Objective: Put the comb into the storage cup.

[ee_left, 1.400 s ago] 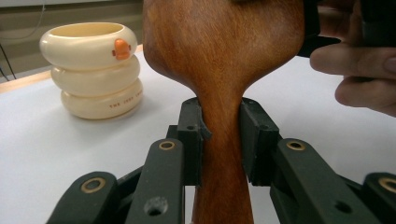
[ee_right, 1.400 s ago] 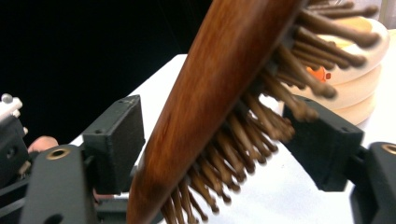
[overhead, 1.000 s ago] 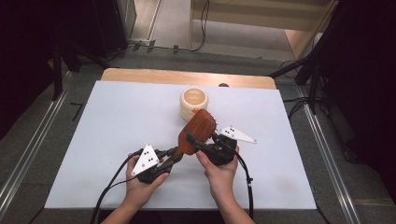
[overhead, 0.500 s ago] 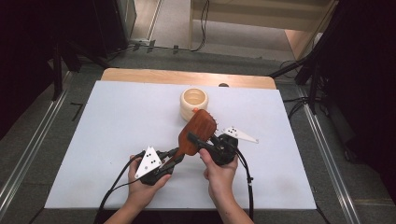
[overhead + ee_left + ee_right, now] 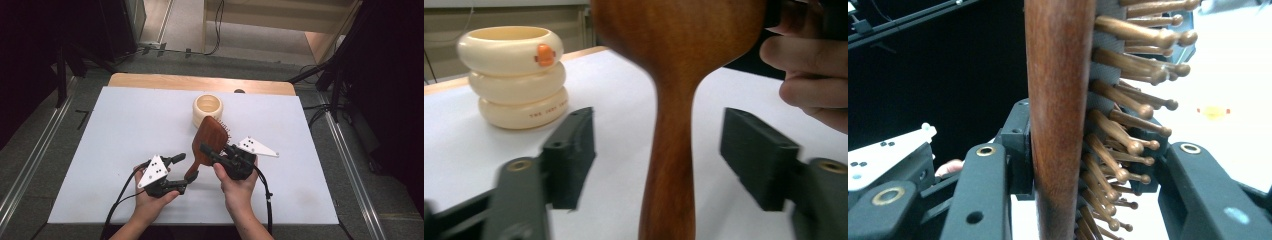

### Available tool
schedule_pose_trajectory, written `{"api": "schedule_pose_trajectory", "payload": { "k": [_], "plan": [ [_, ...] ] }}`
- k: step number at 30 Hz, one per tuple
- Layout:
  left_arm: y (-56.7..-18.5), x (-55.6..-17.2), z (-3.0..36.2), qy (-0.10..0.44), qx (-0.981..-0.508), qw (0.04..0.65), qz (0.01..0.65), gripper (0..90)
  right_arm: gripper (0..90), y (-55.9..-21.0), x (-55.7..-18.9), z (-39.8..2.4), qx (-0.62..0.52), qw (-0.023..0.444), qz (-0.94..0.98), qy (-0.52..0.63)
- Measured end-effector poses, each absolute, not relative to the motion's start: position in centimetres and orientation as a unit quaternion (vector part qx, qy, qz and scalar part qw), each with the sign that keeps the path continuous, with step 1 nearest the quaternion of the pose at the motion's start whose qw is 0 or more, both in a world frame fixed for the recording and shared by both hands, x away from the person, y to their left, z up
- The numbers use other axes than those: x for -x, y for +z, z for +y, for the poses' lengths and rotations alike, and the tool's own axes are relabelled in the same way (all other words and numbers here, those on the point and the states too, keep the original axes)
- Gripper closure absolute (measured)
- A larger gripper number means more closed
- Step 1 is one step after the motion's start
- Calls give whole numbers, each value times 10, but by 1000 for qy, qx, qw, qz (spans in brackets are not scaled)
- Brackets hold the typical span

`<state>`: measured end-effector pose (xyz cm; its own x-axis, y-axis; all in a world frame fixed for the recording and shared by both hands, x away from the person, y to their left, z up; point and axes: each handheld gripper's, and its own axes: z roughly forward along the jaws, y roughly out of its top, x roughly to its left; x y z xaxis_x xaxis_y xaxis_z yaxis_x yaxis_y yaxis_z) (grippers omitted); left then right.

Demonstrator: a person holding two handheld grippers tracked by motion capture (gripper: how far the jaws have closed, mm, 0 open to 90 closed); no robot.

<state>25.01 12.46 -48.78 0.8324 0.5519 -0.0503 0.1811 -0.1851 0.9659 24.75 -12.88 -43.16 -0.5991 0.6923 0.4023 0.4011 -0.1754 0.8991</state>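
A wooden paddle hairbrush [image 5: 212, 134] hangs tilted over the white table, head up toward the cream holder. My right gripper [image 5: 212, 152] is shut on the brush head; its jaws have just closed, one pad on the smooth wooden back [image 5: 1058, 100] and the other among the bristles [image 5: 1128, 105]. My left gripper [image 5: 184, 171] stands open around the handle [image 5: 671, 150]; its jaws have just been opening, and both pads [image 5: 571, 150] stand clear of the wood. The handle passes between them untouched.
A cream ringed holder [image 5: 207, 107] with an orange spot [image 5: 545, 54] stands upright behind the brush, near the table's far wooden edge [image 5: 200, 82]. The white table top [image 5: 125, 130] spreads left and right of the hands. Cables trail from both grippers toward the person.
The left gripper, earlier shut on the brush handle, has opened and let go. The right gripper has closed on the brush head. Both hands have stayed about where they were.
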Motion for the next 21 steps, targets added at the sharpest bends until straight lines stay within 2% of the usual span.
{"api": "schedule_pose_trajectory", "payload": {
  "k": [2,7,21],
  "plan": [
    [-487,-252,130,152,-752,590,250,117,532,-430,-247,-131,-430,122,631,634],
    [-485,-256,146,141,-748,588,271,0,532,-427,-246,-134,-427,130,635,631],
    [-484,-257,193,165,-735,581,310,0,532,-421,-243,-137,-412,152,648,622]
  ]
}}
